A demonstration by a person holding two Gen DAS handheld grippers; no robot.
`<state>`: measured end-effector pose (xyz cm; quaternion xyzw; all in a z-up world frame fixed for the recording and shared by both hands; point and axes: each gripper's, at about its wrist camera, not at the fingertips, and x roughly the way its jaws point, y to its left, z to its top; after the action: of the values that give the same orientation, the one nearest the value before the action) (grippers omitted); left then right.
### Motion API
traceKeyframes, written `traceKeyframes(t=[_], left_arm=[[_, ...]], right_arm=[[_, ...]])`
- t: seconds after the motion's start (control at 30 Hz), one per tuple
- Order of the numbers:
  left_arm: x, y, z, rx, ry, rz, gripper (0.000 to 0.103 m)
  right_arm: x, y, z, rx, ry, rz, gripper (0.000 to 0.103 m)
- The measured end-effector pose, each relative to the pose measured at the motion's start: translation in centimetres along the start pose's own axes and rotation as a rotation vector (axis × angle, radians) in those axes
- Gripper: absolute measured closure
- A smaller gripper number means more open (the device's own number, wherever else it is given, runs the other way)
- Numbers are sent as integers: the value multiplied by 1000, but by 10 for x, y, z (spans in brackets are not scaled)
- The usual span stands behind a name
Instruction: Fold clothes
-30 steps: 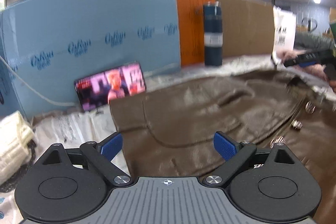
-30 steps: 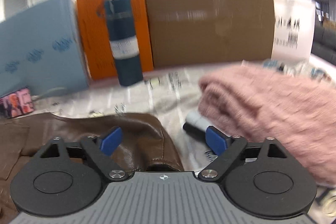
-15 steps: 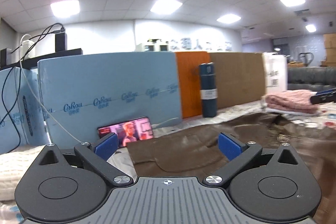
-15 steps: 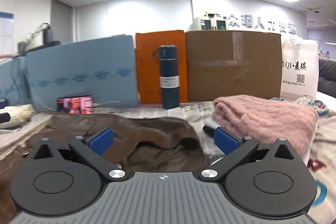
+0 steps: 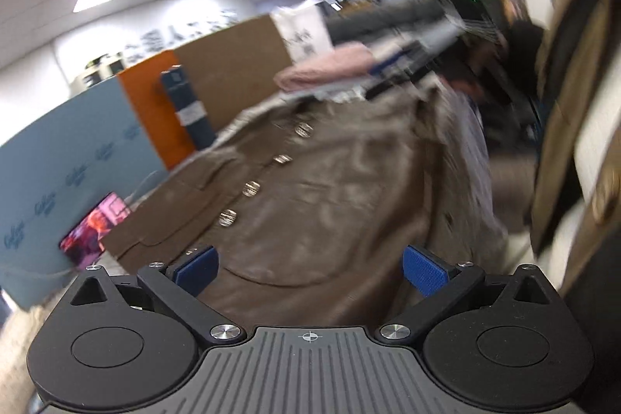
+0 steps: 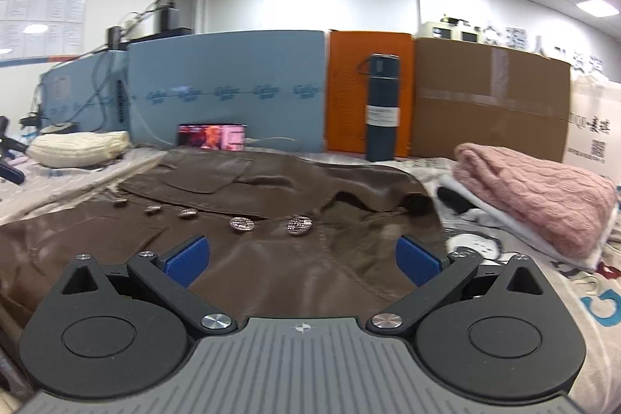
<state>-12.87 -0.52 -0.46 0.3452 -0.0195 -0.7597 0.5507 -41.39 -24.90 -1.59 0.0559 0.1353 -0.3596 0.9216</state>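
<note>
Both my tools are spread wide with nothing between the pads. Left tool (image 5: 308, 268) hangs over the brown leather jacket (image 5: 330, 189), blue pads clear of the leather; that view is tilted and motion-blurred. Right tool (image 6: 302, 258) also sits above the jacket (image 6: 271, 220), pads apart and not touching it.

Jacket lies flat and spread on the bench (image 6: 582, 297), which has a printed cover over it. In the right view the front faces up, with a row of five metal buttons (image 6: 242, 223) running across the middle, a flap pocket (image 6: 209, 177) behind the row and the collar end (image 6: 380, 196) toward the right.

Just beside the collar end on the right is a folded pink knit sweater (image 6: 543, 193), resting on something white; in the left view the pink sweater (image 5: 326, 68) shows beyond the jacket. A cream knit garment (image 6: 77, 150) lies at the far left, apart from the jacket.

Along the back edge: blue foam board (image 6: 225, 88), orange panel (image 6: 349, 88), cardboard box (image 6: 489, 103), white bag with print (image 6: 594, 127). A dark blue flask (image 6: 382, 107) stands upright in front of the orange panel. A phone (image 6: 211, 136) with a lit screen leans against the blue board, just behind the jacket.

Right side of the left view is too blurred to read.
</note>
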Motion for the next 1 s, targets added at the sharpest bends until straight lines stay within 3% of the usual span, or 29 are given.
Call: traceKeyframes(t=[0.1, 0.33, 0.43, 0.57, 0.8, 0.87, 0.97, 1.0], left_arm=[[7, -15, -5, 75, 55, 58, 0], [7, 6, -9, -70, -31, 178, 0], [5, 18, -11, -145, -65, 169, 0], [6, 20, -13, -158, -86, 148, 0], [-2, 16, -21, -134, -100, -8, 0], [2, 14, -23, -111, -75, -1, 0], [16, 17, -25, -102, -26, 96, 1], [19, 19, -25, -108, -23, 90, 1]], right_arm=[[-3, 12, 1, -31, 4, 94, 0], [-2, 54, 5, -176, 45, 473, 0], [10, 86, 4, -314, 83, 493, 0], [36, 116, 3, -418, 114, 377, 0], [54, 110, 15, -305, 96, 358, 0], [54, 105, 17, -275, 96, 366, 0], [52, 101, 17, -254, 104, 395, 0], [52, 100, 16, -251, 111, 404, 0]])
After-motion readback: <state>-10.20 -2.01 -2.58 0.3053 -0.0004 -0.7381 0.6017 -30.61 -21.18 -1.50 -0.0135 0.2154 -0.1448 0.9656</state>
